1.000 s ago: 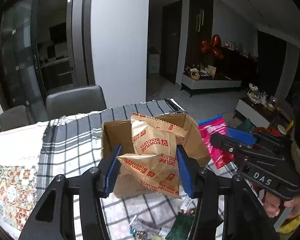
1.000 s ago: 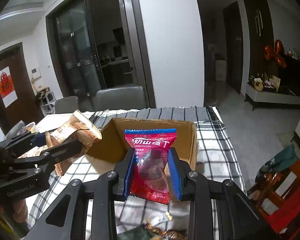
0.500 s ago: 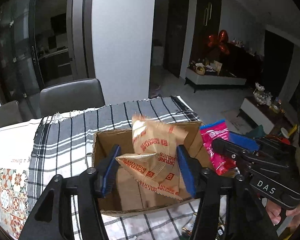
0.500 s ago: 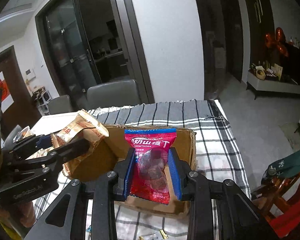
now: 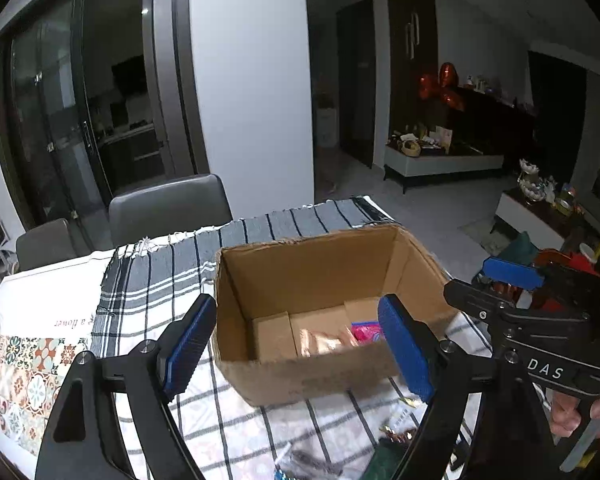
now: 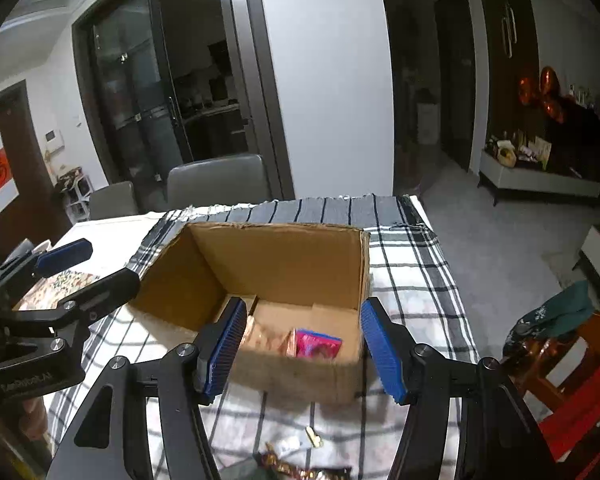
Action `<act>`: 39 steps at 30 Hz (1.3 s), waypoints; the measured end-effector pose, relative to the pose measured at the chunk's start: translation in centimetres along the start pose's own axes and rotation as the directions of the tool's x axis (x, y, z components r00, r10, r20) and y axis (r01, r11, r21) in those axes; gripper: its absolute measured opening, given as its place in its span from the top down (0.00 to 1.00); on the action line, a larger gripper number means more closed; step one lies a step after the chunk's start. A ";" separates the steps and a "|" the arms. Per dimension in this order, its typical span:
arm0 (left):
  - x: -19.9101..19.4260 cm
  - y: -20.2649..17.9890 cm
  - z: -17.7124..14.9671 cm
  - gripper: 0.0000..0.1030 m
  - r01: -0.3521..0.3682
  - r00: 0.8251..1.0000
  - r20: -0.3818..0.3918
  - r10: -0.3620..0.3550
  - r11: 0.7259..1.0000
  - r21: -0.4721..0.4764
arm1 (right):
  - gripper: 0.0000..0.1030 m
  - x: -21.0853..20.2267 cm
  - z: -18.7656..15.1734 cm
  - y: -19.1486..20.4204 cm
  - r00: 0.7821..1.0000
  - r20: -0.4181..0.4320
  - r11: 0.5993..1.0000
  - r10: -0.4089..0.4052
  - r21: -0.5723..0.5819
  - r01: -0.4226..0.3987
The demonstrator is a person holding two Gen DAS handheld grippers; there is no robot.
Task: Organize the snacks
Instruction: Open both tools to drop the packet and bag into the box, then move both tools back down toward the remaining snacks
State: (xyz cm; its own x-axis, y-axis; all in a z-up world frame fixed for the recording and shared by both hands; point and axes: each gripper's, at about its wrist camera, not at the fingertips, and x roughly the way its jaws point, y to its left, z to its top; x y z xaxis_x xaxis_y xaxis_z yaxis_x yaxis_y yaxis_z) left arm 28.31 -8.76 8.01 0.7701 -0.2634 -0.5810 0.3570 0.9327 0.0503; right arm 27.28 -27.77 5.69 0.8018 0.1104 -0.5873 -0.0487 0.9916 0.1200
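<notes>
An open cardboard box [image 5: 316, 264] [image 6: 284, 256] stands on the checked tablecloth. Inside it lie a tan biscuit packet [image 5: 326, 342] [image 6: 266, 338] and a pink hawthorn snack packet [image 5: 366, 330] [image 6: 318, 346]. My left gripper [image 5: 298, 350] is open and empty, hovering over the box's near wall. My right gripper [image 6: 304, 348] is open and empty above the box's near edge. Each gripper shows in the other's view, the right one [image 5: 500, 280] at the box's right and the left one [image 6: 80, 264] at its left.
Loose wrapped snacks lie on the cloth in front of the box [image 5: 396, 436] [image 6: 296, 468]. A patterned mat [image 5: 20, 376] lies at the left. Grey chairs [image 5: 168, 212] stand behind the table. The table's right edge drops to the floor.
Both grippers opened and let go of their packets. The biscuit packet and the pink packet now lie inside the box. Both grippers moved over the box.
</notes>
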 end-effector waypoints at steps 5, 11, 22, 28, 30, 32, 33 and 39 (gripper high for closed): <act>-2.7 -1.0 -1.0 0.19 -0.001 1.000 0.028 0.001 1.000 0.026 | 0.41 -2.6 -1.5 0.4 1.000 0.015 1.000 -0.001 0.003 0.001; -5.6 -2.1 -2.8 0.20 0.015 0.998 0.060 -0.019 0.998 0.066 | 0.41 -5.6 -3.3 0.8 0.998 0.056 1.000 -0.023 0.000 0.023; -8.6 -4.1 -6.7 0.20 0.021 0.993 0.112 -0.037 0.989 0.145 | 0.41 -8.3 -7.0 1.1 0.997 0.064 0.999 -0.032 -0.004 0.033; -8.7 -4.8 -8.9 0.20 0.034 0.993 0.104 -0.051 0.986 0.160 | 0.41 -8.1 -9.2 0.9 0.999 0.028 0.999 -0.040 -0.003 0.040; -8.4 -4.9 -9.5 0.20 0.040 0.995 0.087 -0.055 0.986 0.162 | 0.41 -7.8 -10.1 0.8 0.999 0.000 0.999 -0.039 0.000 0.039; -7.9 -5.0 -10.4 0.20 0.049 0.996 0.066 -0.061 0.985 0.165 | 0.41 -7.4 -11.1 0.8 0.999 -0.026 0.999 -0.034 0.005 0.034; -7.9 -5.2 -10.8 0.20 0.052 0.996 0.059 -0.062 0.985 0.166 | 0.41 -7.2 -11.6 0.8 0.999 -0.040 0.999 -0.034 0.006 0.035; -6.3 -5.7 -13.2 0.20 0.074 0.997 -0.007 -0.074 0.981 0.181 | 0.41 -5.8 -14.5 0.7 0.993 -0.114 0.999 -0.039 -0.001 0.039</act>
State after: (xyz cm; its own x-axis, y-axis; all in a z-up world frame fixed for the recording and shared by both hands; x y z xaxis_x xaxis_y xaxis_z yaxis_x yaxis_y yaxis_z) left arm 14.39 -9.18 0.65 0.7377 -0.3303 -0.5889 0.5033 0.8504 0.1535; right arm 13.94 -26.76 -2.37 0.7297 0.0788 -0.6793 -0.0178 0.9952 0.0964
